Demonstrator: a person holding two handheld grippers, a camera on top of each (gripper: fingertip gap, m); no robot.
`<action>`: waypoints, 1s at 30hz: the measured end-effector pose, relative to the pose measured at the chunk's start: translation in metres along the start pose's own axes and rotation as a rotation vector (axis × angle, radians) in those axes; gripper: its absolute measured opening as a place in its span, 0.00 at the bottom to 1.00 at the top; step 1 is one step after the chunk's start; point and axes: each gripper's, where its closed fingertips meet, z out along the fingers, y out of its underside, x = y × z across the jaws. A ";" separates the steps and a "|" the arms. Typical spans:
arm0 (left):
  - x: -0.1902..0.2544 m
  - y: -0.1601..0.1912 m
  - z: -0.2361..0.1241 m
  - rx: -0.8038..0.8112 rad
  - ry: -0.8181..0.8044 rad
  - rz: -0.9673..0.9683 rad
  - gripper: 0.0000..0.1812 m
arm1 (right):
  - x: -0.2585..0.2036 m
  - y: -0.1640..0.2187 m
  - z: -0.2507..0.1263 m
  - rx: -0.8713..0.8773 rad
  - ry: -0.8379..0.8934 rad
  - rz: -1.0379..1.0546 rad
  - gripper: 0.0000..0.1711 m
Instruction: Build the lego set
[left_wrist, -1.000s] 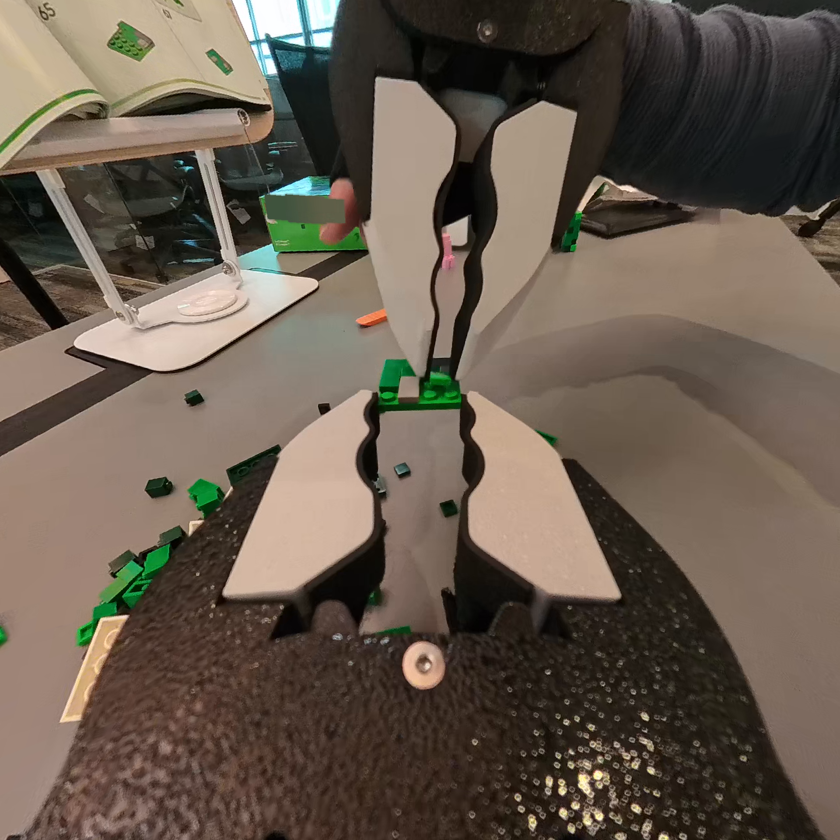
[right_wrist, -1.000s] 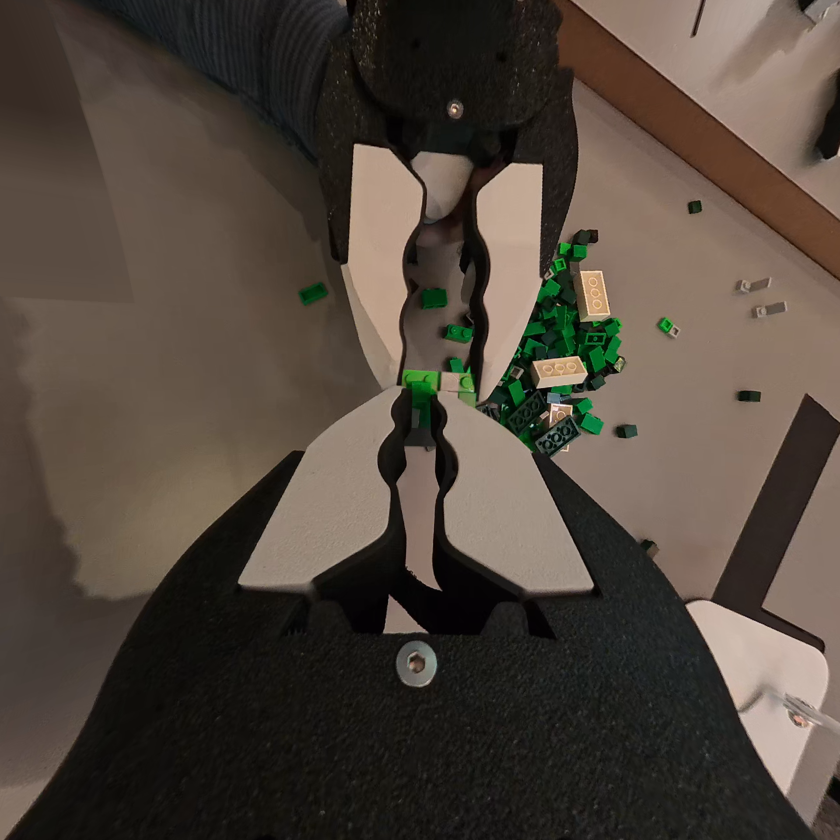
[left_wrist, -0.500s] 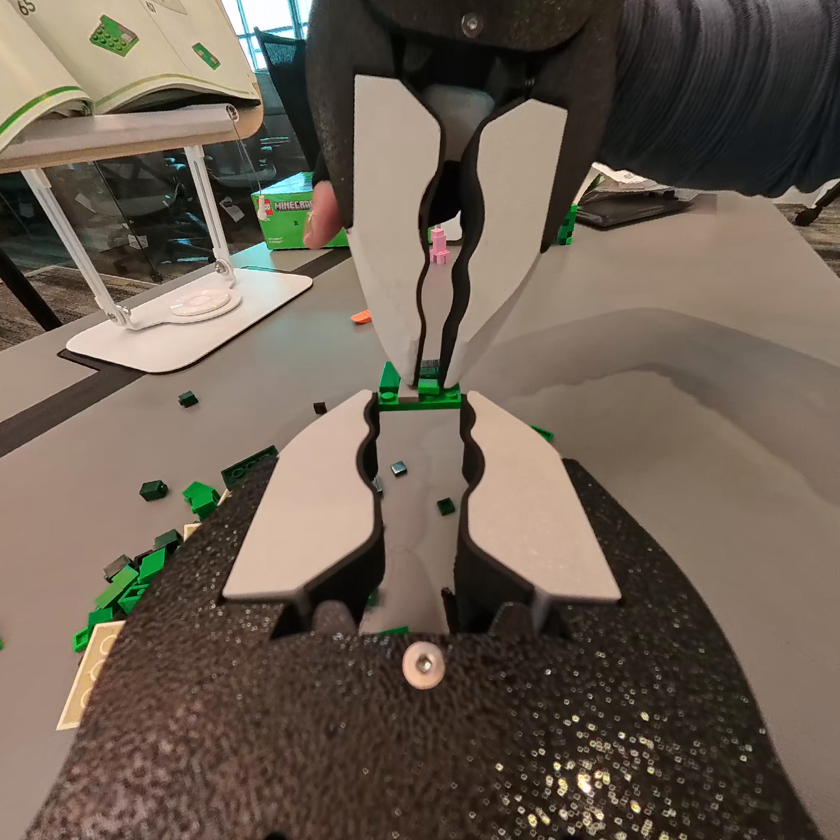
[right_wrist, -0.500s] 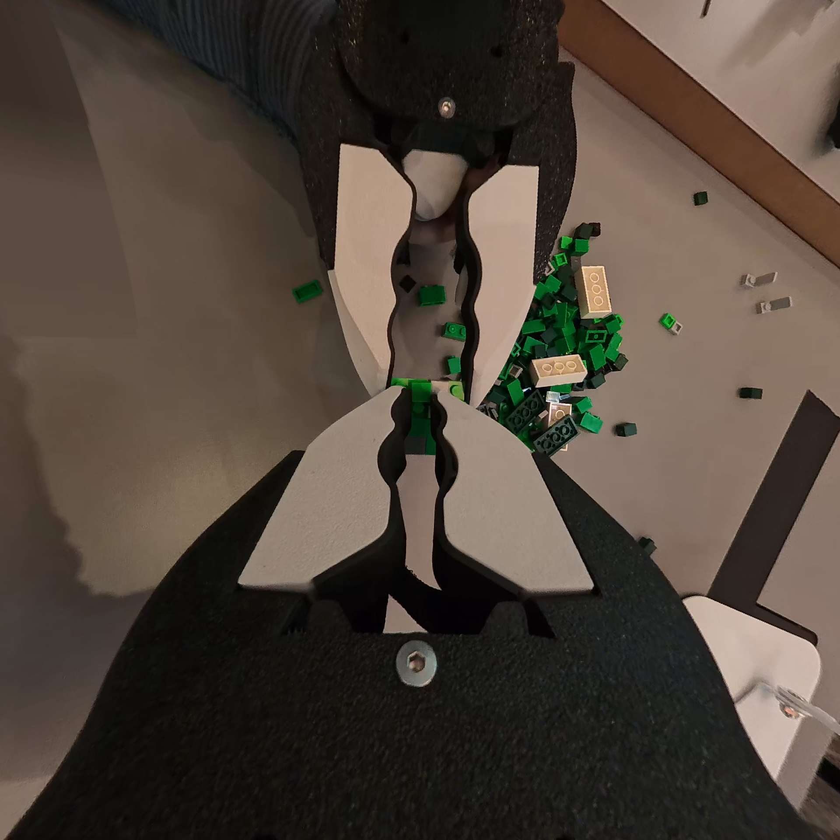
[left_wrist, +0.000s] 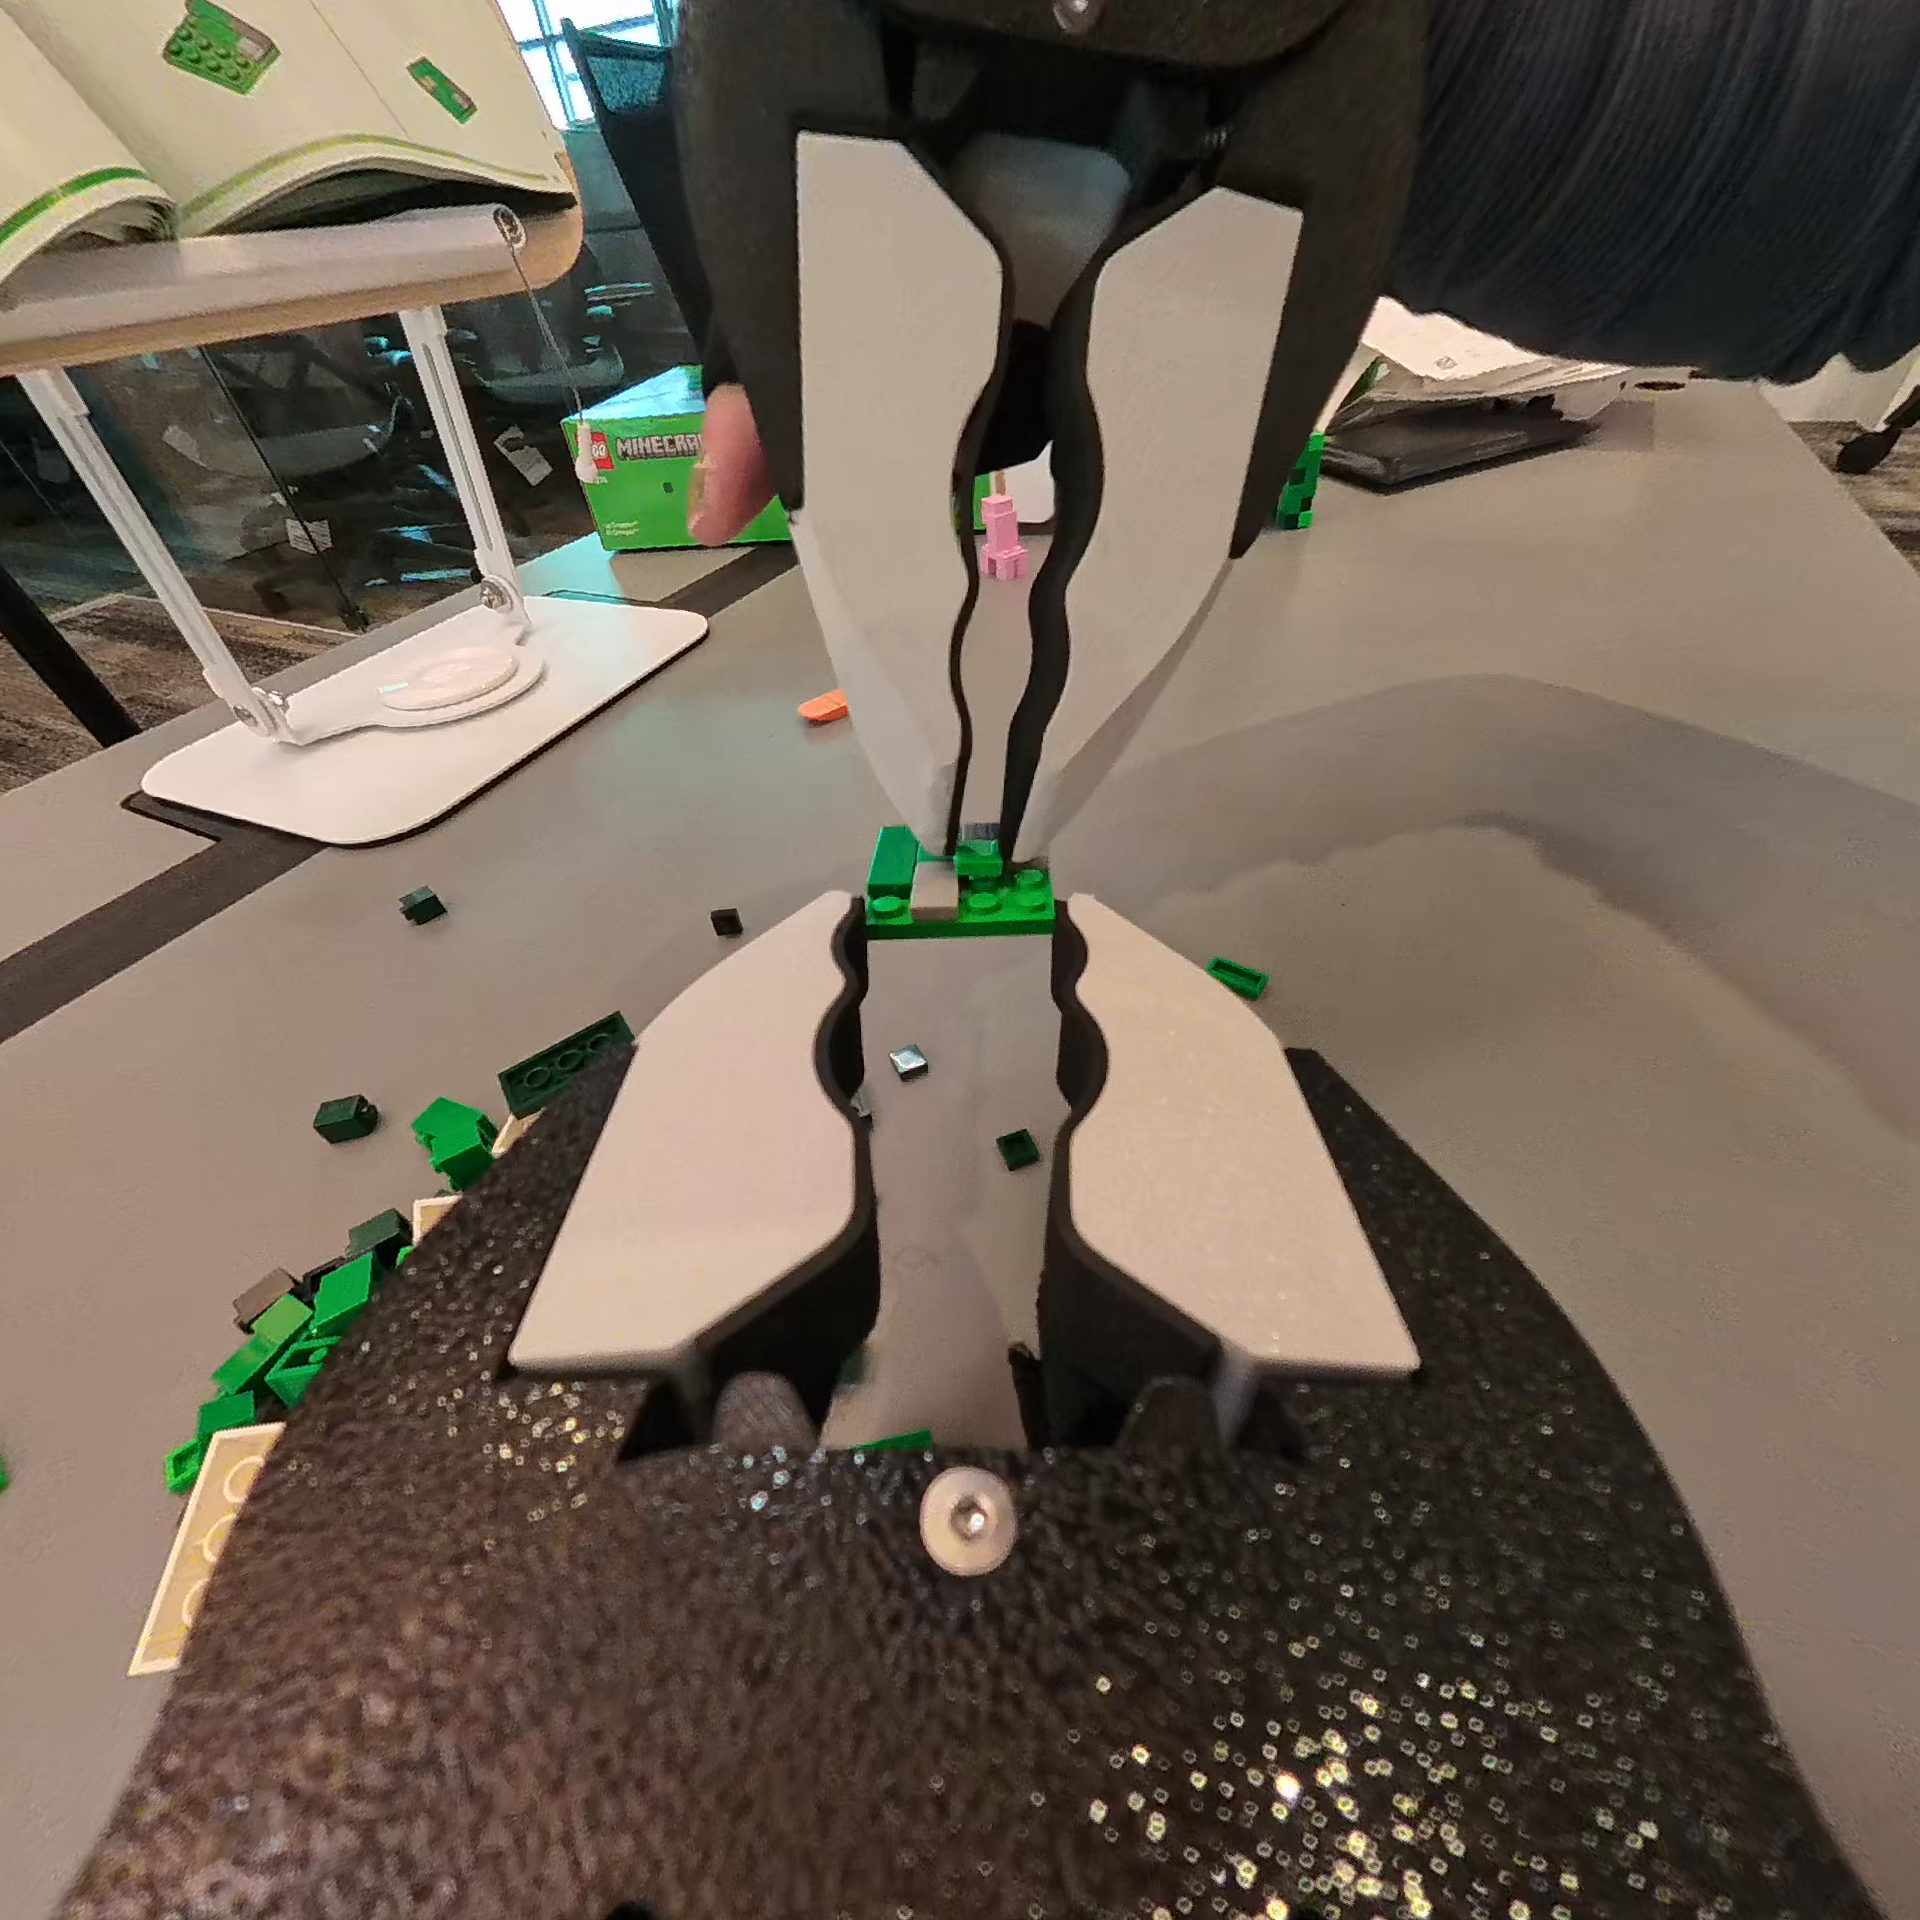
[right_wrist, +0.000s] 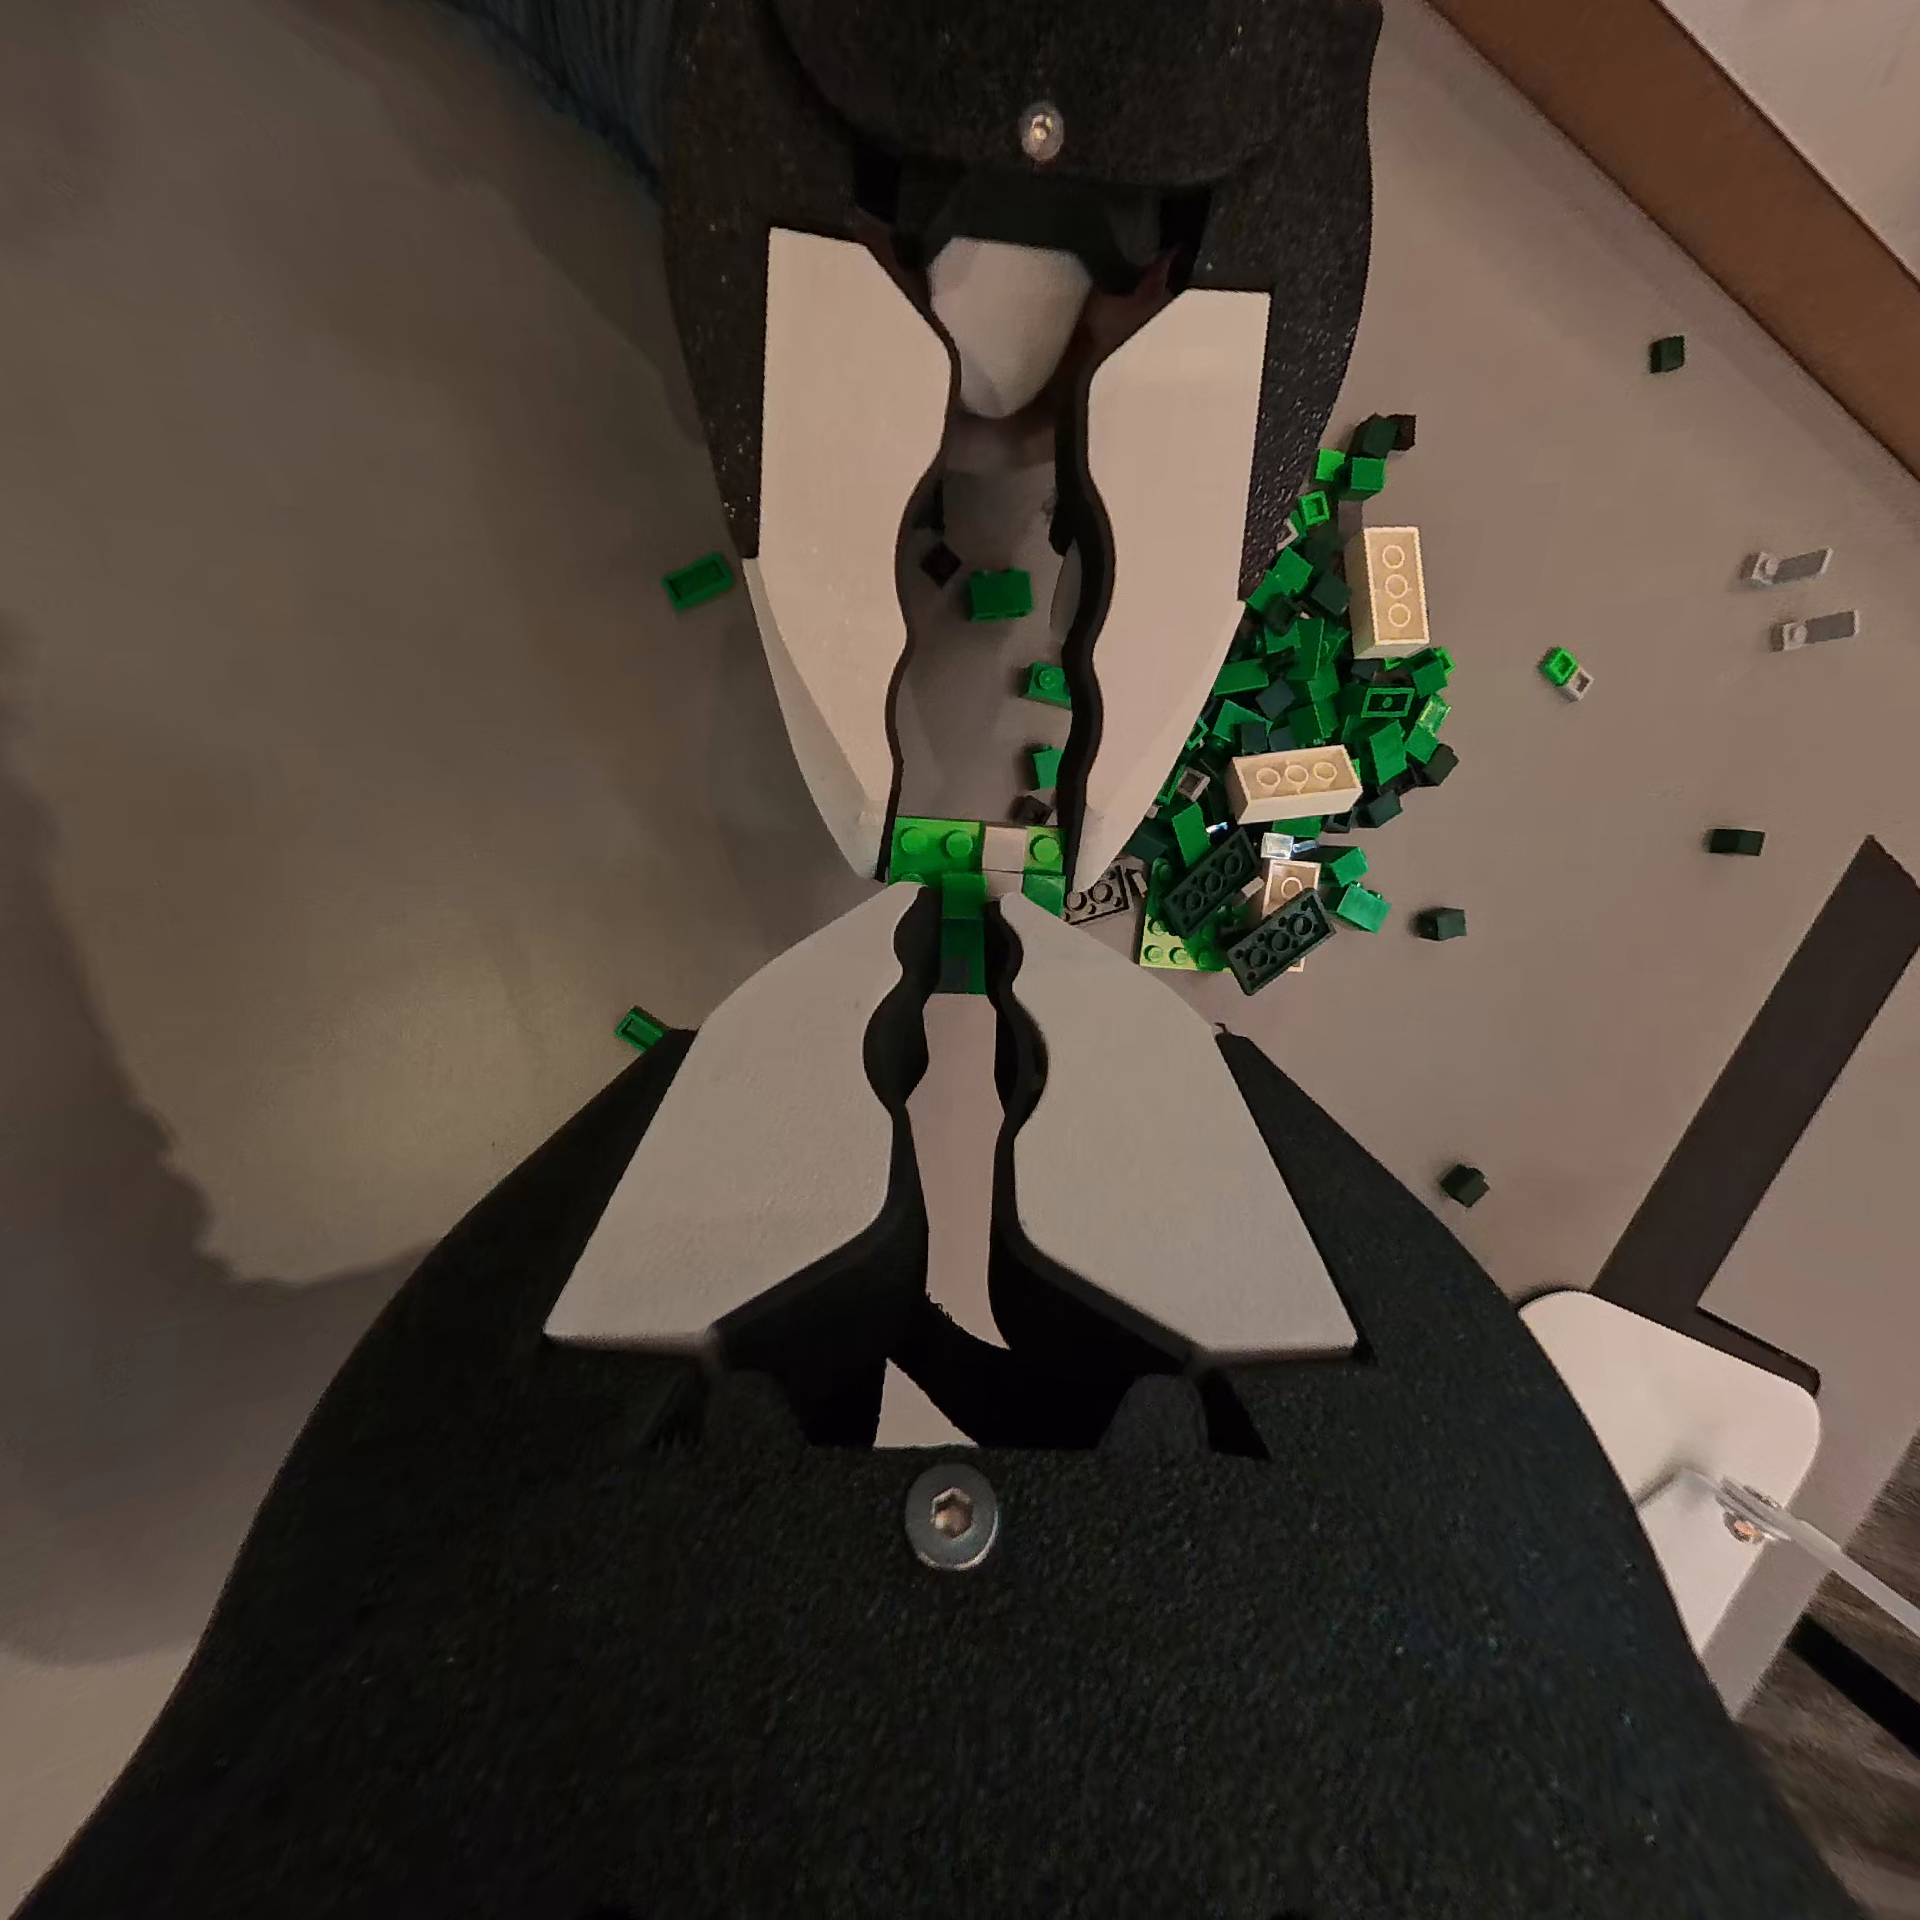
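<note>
Right gripper (left_wrist: 982, 836) presses small brick (left_wrist: 979, 858) onto plate (left_wrist: 961, 909).

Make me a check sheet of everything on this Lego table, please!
Surface: grey table.
Job's things: green plate with a small green brick on top; open instruction booklet on a white stand.
Clutter: loose brick pile, orange piece, pink figure, green box.
Grippers: left gripper jaws clamp the plate; right gripper jaws pinch the brick.
Cables: nothing seen.
Surroundings: office chairs behind glass.
</note>
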 end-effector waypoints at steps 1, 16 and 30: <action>0.000 0.000 0.000 -0.001 0.000 0.001 0.18 | 0.000 0.000 0.000 -0.003 0.000 -0.003 0.04; 0.000 0.000 0.000 -0.003 0.002 0.001 0.18 | 0.001 0.000 0.002 -0.022 0.005 0.022 0.06; 0.000 0.001 0.001 -0.006 0.004 0.003 0.18 | 0.002 0.000 0.001 -0.017 0.008 0.065 0.08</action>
